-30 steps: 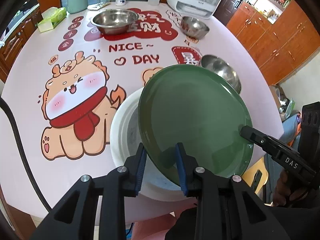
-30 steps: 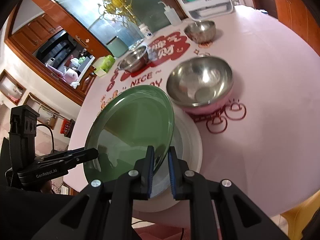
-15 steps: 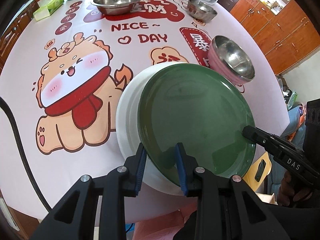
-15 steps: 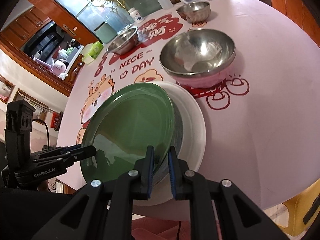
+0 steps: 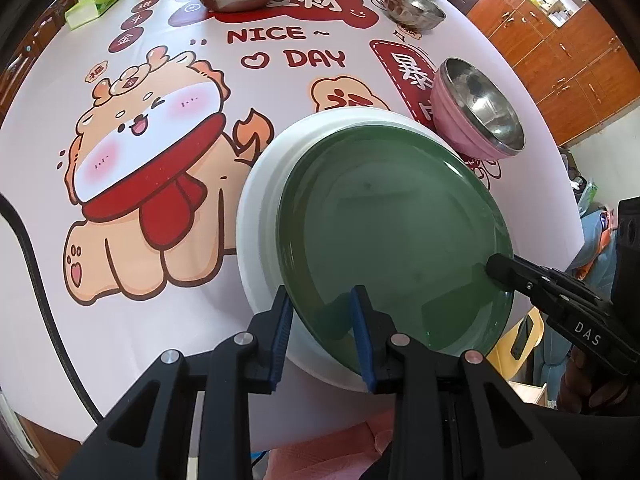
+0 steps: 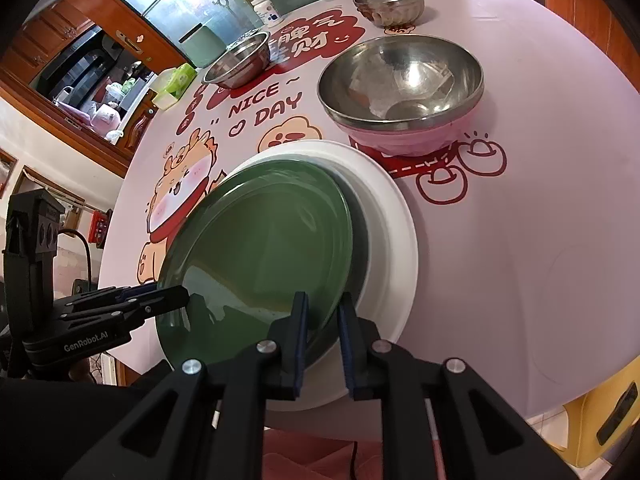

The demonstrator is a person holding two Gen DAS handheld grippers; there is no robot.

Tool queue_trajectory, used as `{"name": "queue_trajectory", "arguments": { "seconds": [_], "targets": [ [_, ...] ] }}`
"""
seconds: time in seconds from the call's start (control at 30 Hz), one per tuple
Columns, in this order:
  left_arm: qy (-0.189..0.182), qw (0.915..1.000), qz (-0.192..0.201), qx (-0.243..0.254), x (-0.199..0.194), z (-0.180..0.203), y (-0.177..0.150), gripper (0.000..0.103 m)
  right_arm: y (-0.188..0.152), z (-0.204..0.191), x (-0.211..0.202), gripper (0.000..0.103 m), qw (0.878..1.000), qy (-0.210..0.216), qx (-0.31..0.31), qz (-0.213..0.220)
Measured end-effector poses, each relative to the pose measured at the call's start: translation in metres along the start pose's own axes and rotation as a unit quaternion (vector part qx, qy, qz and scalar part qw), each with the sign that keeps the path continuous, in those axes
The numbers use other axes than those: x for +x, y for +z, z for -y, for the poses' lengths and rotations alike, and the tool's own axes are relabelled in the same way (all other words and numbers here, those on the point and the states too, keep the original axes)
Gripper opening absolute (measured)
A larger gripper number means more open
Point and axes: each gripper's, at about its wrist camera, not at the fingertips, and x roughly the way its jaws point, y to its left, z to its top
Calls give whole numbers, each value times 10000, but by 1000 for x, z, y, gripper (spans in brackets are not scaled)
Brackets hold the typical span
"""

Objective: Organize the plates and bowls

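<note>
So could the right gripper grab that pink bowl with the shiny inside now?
Probably not yet. The right gripper is busy straddling the rim of the round green plate. The pink bowl with the steel inside sits uncovered beyond the white plate.

Bright, sharp, fisheye-warped edges

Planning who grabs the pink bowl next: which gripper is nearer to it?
Right. The right gripper holds the green plate on the side toward the pink bowl; the left gripper holds the plate's opposite edge, farther away.
</note>
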Motion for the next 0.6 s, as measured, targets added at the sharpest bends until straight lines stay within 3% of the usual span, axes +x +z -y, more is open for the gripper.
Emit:
{"name": "queue_trajectory", "arguments": {
  "seconds": [0.23, 0.33, 0.43, 0.6],
  "targets": [
    [72, 10000, -21, 55, 3, 2, 2, 28, 4, -5, 2, 20, 9997, -219, -116, 2],
    [127, 9999, -9, 89, 5, 4, 2, 29, 5, -10, 2, 27, 9992, -330, -220, -16],
    [112, 9998, 106, 90, 1, 5, 3, 29, 5, -10, 1, 41, 9985, -478, -271, -32],
    [137, 9994, 328, 50, -10, 9, 4, 30, 9, -5, -1, 43, 9992, -301, -278, -26]
  ]
}}
